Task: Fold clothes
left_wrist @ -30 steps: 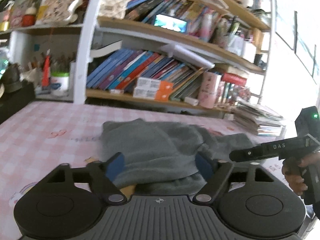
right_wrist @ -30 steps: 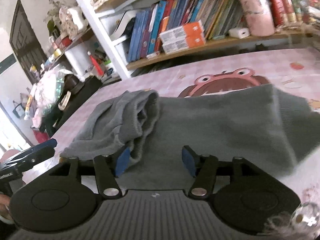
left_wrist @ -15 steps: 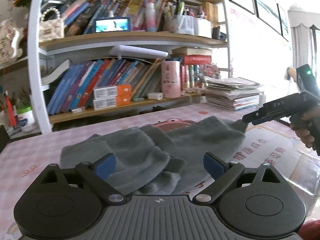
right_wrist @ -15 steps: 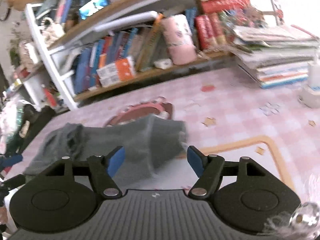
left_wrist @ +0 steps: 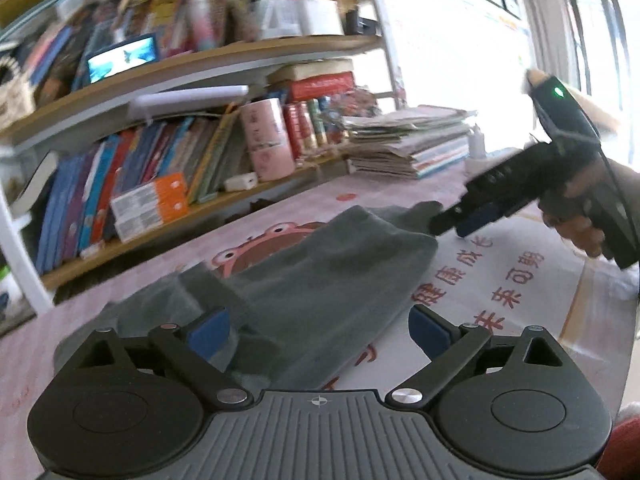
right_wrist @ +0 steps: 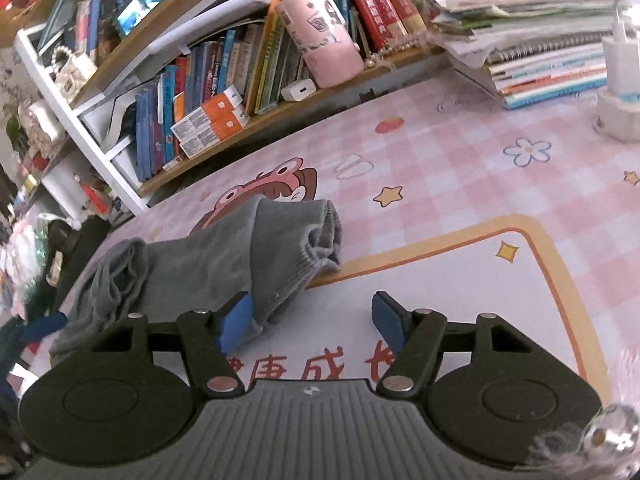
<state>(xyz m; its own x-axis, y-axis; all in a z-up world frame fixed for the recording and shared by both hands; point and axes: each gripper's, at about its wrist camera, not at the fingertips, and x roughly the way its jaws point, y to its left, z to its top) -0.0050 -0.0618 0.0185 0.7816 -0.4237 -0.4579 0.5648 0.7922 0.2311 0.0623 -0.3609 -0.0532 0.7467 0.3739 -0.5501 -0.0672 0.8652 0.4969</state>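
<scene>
My left gripper [left_wrist: 318, 330] stands wide, gripping nothing; my right gripper [right_wrist: 312, 322], having just narrowed slightly, is unclenched beside the ribbed cuff. The rumpled grey knitted garment [right_wrist: 224, 264] lies on the pink checked tablecloth [right_wrist: 480, 168]. I judge I'm between folds; next, pinch an edge.

Motion-blurred upper shelf books [left_wrist: 192, 20]; grey garment's [left_wrist: 312, 288] near edge behind the left gripper [left_wrist: 320, 330].

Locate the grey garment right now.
The grey garment lies crumpled on the pink checked table mat, left of centre in the right wrist view, over the cartoon print.
</scene>
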